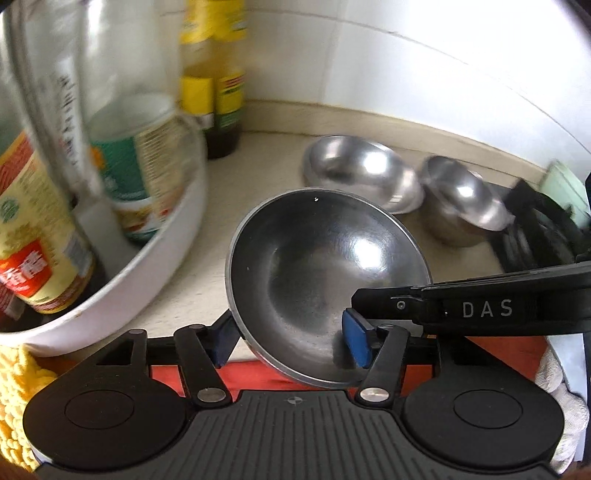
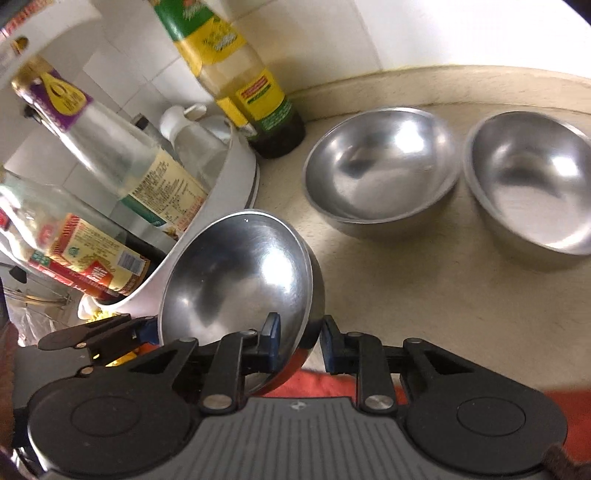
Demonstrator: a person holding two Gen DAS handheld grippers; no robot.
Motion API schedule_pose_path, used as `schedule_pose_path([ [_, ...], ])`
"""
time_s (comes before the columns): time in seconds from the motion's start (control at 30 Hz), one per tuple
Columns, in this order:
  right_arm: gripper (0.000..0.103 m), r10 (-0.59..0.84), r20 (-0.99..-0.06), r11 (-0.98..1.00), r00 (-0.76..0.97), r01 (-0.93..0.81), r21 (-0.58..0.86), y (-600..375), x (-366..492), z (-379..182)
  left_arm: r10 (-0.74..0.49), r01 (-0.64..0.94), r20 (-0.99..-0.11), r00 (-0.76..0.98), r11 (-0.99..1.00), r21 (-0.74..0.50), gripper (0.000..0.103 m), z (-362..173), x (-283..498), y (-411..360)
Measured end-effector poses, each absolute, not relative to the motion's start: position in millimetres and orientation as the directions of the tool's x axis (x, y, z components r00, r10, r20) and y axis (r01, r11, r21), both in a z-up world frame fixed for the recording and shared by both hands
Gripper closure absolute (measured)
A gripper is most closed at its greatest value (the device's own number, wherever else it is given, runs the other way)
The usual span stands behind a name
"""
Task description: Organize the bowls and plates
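Two claws on one steel bowl (image 1: 325, 280), tilted above the worktop (image 2: 424, 295): left claw (image 1: 291, 343) clamped across its rim, right claw (image 2: 297, 347) likewise. Uneven release could drop it against the white tub (image 1: 162, 258) or the two bowls (image 2: 380, 166) beyond.

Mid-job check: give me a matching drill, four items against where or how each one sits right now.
Items:
1. tilted bowl
2. white tub
3. yellow-label bottle
4. right-hand bowl

States:
A. holds several bottles
B. upright and empty on the counter
C. wall straddled by the right gripper
D. stands outside the tub, near the wall

Pairs: 1-C, 2-A, 3-D, 4-B
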State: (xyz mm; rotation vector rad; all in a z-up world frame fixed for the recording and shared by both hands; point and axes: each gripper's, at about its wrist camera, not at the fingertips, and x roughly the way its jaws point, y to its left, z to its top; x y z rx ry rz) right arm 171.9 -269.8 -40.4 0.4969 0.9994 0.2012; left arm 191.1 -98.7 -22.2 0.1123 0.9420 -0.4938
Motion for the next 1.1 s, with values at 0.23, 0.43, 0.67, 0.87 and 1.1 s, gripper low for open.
schedule_pose_path([
  [0.23, 0.081, 0.33, -0.765, 0.863, 0.553, 0.152, 0.482, -301, 121, -27, -0.403, 0.574, -0.808, 0.429, 0.813, -0.101, 0.035, -24, 155, -140],
  [0.43, 0.081, 0.278, -0.794, 0.855, 0.54, 0.238, 0.461, -321, 75, -33, -0.408, 0.65, -0.834, 0.372, 0.756, -0.079, 0.035, -40, 126, -171],
  [0.67, 0.08, 0.227, -0.817, 0.855, 0.53, 0.293, 0.427, -331, 53, -45, -0.388, 0.669, -0.84, 0.379, 0.742, -0.041, 0.026, -50, 112, -184],
  [0.87, 0.08, 0.216, -0.803, 0.855, 0.555, 0.29, 0.431, -339, 47, -34, -0.38, 0.649, -0.828, 0.413, 0.76, -0.025, 0.024, -38, 114, -175],
  [1.1, 0.078, 0.182, -0.796, 0.879, 0.578, 0.267, 0.395, -353, 50, -13, -0.362, 0.595, -0.799, 0.48, 0.804, -0.007, 0.019, -13, 122, -147],
])
